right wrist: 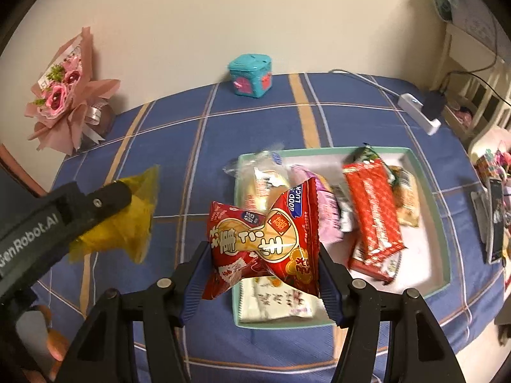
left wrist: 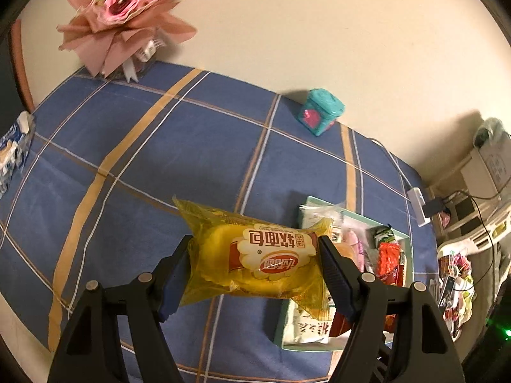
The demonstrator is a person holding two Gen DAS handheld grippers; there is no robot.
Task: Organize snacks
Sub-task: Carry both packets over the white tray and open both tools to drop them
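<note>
One yellow bread packet (left wrist: 255, 260); one red snack bag (right wrist: 265, 242); one tray (right wrist: 442, 220); one bouquet (left wrist: 124, 16); one teal box (right wrist: 250, 75).

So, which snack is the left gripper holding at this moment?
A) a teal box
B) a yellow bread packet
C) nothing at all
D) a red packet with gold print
B: the left gripper is shut on the yellow bread packet, pressed between its two fingers above the blue cloth, while the red packet is in the right gripper.

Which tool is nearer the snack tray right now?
Right. The right tool, shut on the red snack bag, hangs over the tray's near left corner. The left tool, holding the yellow bread pack, is off to its left.
</note>
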